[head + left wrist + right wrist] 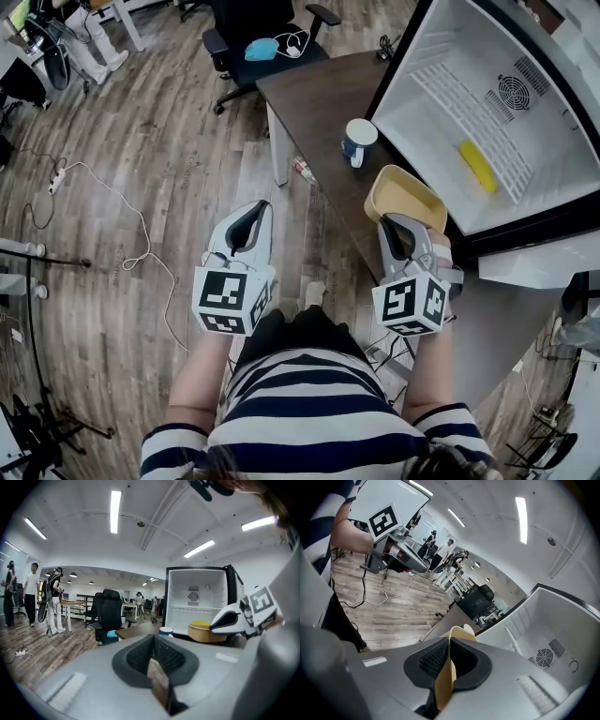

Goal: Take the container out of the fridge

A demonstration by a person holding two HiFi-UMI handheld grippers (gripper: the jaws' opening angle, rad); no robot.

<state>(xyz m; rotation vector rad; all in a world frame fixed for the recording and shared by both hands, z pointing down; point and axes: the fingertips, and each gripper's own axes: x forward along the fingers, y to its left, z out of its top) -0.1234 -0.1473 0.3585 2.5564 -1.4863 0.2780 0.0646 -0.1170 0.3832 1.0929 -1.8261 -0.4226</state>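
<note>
The container (405, 199) is a shallow tan tub. It hangs over the dark table (309, 94), just outside the open fridge (441, 66). My right gripper (398, 225) is shut on its near rim, and in the right gripper view the tan wall (446, 677) is pinched between the pads. My left gripper (246, 220) hovers over the wooden floor to the left, jaws together, nothing in them. From the left gripper view the container (206, 632) and the right gripper (236, 618) appear in front of the fridge (197, 597).
A yellow item (476, 165) lies on the fridge's white shelf. A blue-and-white mug (357, 141) stands on the table near the container. An office chair (258, 37) stands behind the table. Cables (112, 202) trail over the floor at left. People stand far off (33, 592).
</note>
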